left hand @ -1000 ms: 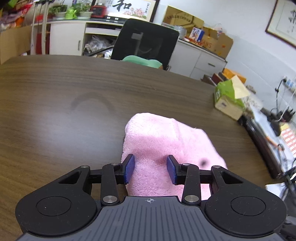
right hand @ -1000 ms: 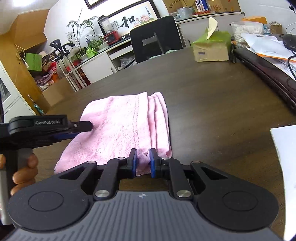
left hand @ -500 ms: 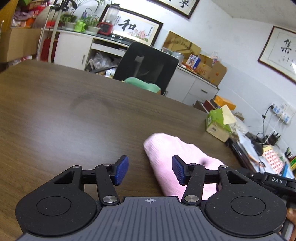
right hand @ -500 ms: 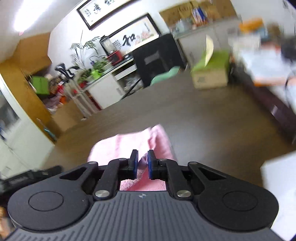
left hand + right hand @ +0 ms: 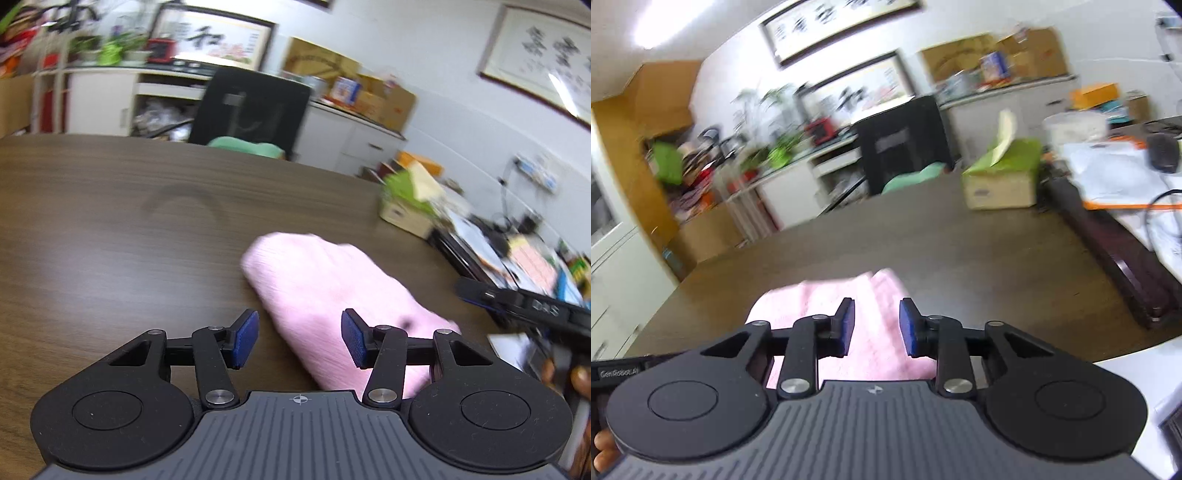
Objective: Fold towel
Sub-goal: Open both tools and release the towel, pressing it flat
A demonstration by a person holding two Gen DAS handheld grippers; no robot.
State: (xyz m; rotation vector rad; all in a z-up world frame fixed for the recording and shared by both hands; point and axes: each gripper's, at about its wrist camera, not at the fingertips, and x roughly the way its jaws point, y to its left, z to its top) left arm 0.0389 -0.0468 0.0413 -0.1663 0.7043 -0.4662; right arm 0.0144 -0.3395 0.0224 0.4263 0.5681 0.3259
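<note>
Both grippers had let go and stood over the towel [image 5: 332,295], so the step in hand looked like the release after a fold, and doing it well meant lifting each gripper straight off without the pads catching the plush and dragging a layer out of line. The left gripper [image 5: 300,341] stood about half open, its pads apart from the cloth and holding nothing; its jaws had just been closing slightly. The right gripper [image 5: 875,326] had just been opening, the pads parted to a narrow gap with pink cloth seen behind it but nothing pinched. The towel lay on the dark wooden table [image 5: 110,229], near its front edge, folded into a thick, rounded bundle of several layers with soft edges and a small dark speck near one end. In the right wrist view it [image 5: 827,295] showed as a compact pink pad, blurred. Whether the edges lined up squarely could not be told.
</note>
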